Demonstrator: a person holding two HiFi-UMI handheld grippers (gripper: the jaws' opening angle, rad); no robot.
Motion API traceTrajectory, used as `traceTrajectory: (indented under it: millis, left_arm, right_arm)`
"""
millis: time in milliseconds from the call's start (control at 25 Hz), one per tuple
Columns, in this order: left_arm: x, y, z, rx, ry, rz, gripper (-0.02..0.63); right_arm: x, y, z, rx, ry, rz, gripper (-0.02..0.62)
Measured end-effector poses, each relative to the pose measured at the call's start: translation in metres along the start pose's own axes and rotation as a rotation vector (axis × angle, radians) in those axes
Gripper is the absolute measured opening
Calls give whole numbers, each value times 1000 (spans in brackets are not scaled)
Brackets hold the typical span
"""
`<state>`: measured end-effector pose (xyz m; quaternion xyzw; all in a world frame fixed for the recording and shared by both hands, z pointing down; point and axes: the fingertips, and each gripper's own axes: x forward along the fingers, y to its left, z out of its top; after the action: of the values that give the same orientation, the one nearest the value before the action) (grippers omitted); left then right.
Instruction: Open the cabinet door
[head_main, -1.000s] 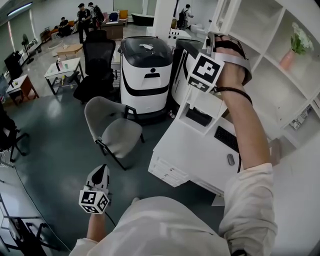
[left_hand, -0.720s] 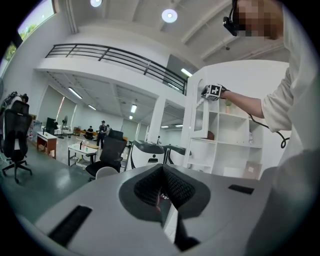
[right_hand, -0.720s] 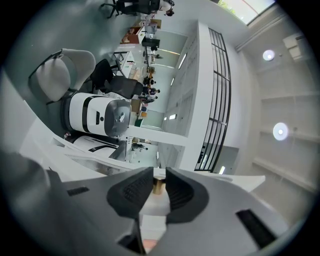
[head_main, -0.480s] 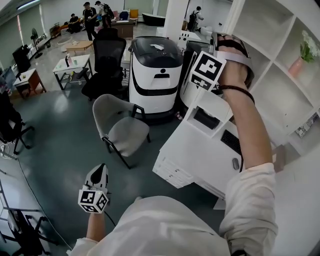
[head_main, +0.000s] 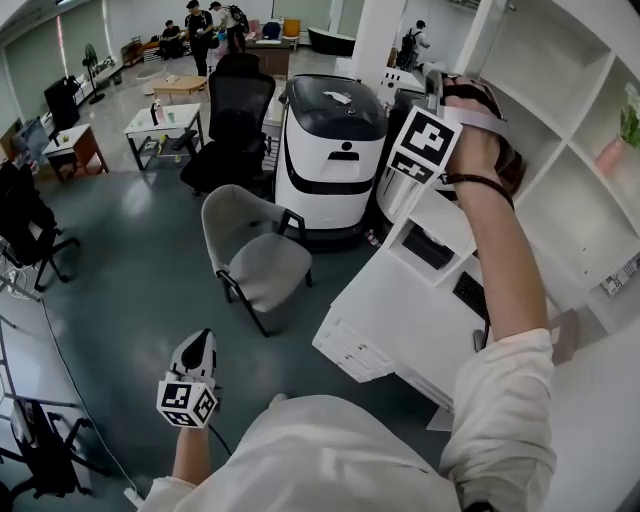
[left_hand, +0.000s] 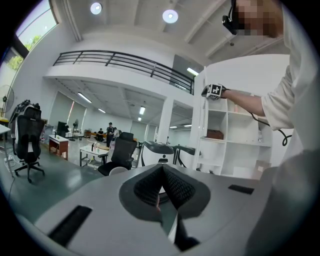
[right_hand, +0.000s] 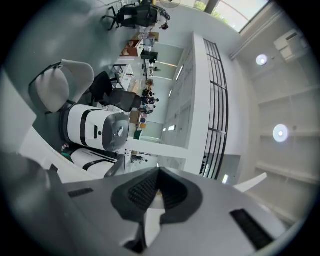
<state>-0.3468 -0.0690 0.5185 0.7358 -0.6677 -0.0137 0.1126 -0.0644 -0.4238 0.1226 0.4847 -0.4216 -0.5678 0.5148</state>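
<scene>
Door look: the cabinet door (left_hand: 199, 127) is white, flat and plain. We see it from its thin edge.
Door place: it stands at the left end of the white shelves (left_hand: 235, 125).
Door direction: it stands straight, long side up and down.
Right gripper (right_hand: 159, 175): held high by the door's top. Its jaws have just been closing and now meet on nothing.
Left gripper (left_hand: 162, 168): low, well apart from the door. Its jaws are together and empty.
</scene>
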Motion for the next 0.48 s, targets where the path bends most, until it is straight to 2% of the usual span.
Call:
traceTrajectory:
  millis: [120,480]
  left_arm:
    - [-4,4,0,-1,-3,16,0]
    - [-10,10,-2,-6,0,59,0]
  right_arm:
    - [3,5,12,9,-19,34,3]
    - [7,1,20,36,-65,14,3]
